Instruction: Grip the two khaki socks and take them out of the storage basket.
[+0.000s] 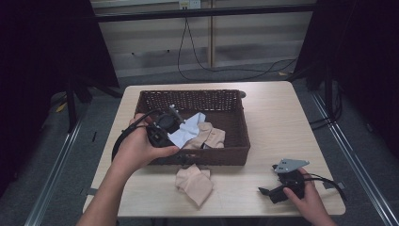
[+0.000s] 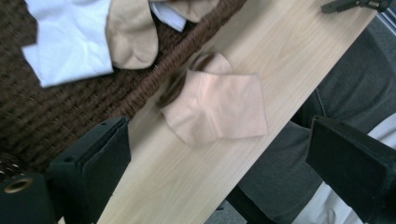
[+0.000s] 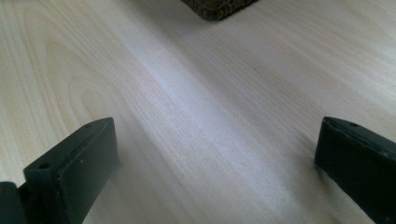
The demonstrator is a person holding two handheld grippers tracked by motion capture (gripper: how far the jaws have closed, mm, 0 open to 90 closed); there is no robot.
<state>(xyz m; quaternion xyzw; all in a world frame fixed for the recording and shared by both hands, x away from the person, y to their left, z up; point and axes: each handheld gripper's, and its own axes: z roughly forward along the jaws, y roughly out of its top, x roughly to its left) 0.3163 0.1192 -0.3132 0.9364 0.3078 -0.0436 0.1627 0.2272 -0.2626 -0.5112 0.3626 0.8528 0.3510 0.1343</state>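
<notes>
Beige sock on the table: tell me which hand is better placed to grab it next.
Left. The left tongs are open at the basket's near wall, above the beige sock. The right tongs, also open, rest on bare table farther away.

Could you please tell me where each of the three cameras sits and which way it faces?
High view: above the table's near side, looking forward and down; both forearms, left gripper over the wicker basket, right gripper.
Left gripper view: along its open jaws at the beige sock.
Right gripper view: low, along its open jaws.
Shared: sock, basket.
</notes>
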